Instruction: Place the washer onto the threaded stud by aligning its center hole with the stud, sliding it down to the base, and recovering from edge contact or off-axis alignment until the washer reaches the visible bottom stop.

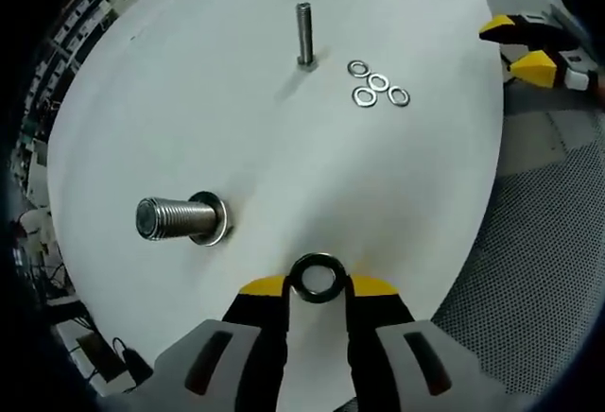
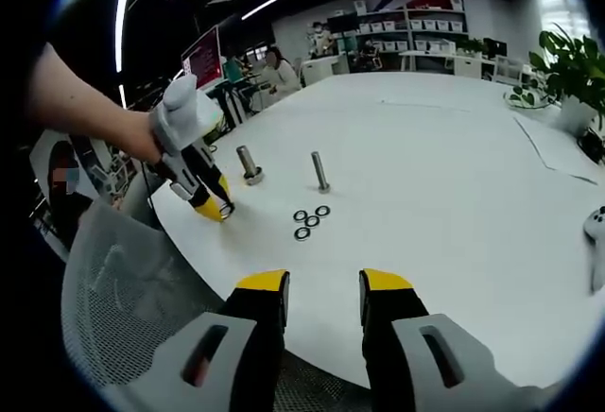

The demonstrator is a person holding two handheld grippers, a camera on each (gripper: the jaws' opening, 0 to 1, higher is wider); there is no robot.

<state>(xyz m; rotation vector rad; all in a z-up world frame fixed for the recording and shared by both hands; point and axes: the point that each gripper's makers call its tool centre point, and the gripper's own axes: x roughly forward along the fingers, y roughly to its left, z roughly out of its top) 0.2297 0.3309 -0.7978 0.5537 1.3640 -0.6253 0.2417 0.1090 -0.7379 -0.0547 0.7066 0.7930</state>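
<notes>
My left gripper (image 1: 318,284) is shut on a dark washer (image 1: 317,278), pinched between its yellow-tipped jaws just above the white table (image 1: 284,147). A thick threaded stud (image 1: 178,218) stands ahead to the left, with a metal ring (image 1: 216,220) at its base. Farther off rises a thin stud (image 1: 303,32). In the right gripper view a hand holds the left gripper (image 2: 220,208) low beside the thick stud (image 2: 248,163), with the thin stud (image 2: 320,171) to its right. My right gripper (image 2: 324,289) is open, with nothing in it, near the table edge.
Several loose washers (image 1: 378,83) (image 2: 310,220) lie by the thin stud. The right gripper (image 1: 534,53) shows past the table's rim. A mesh chair (image 2: 123,289) sits under the edge. A paper sheet (image 2: 558,152), a plant (image 2: 572,72) and a white controller (image 2: 596,228) are on the right.
</notes>
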